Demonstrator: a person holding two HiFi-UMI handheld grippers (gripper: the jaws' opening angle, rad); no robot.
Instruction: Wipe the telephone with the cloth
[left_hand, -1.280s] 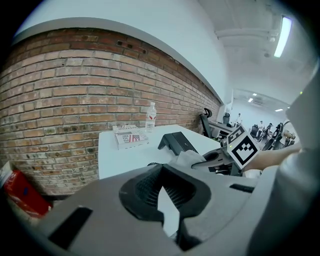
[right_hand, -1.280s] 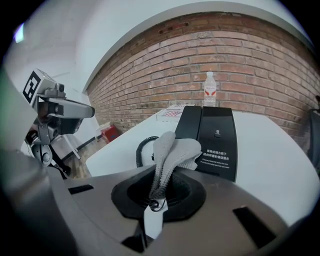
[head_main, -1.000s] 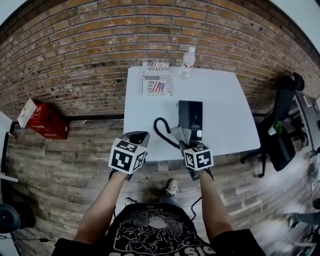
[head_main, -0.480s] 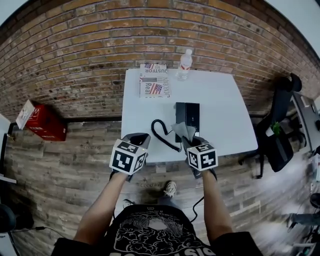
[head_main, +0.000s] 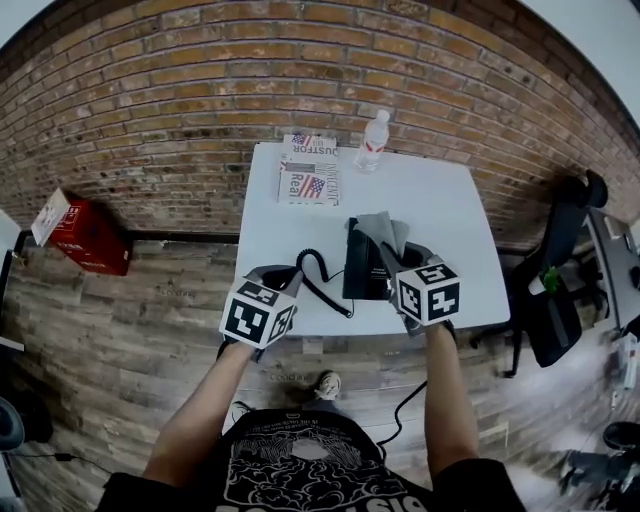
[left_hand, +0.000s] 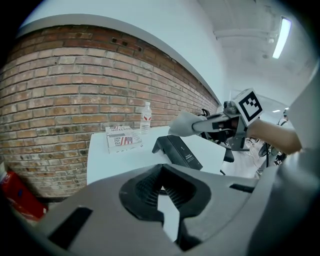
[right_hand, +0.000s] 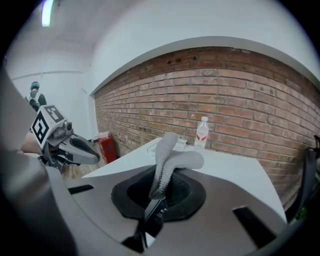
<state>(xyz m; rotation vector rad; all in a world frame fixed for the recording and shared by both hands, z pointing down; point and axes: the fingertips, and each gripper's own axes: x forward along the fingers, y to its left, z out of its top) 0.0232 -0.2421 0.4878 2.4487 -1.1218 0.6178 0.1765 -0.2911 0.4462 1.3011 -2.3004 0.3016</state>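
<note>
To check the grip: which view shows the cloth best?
The right gripper view: the cloth stands close, pinched between the jaws. The head view shows it small over the phone; the left gripper view, from the side.

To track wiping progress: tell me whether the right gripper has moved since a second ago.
Yes. The right gripper, holding the cloth, moved forward from the table's near edge to above the telephone.

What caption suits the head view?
Right gripper holds the grey cloth above the black telephone; left gripper shut, empty.
</note>
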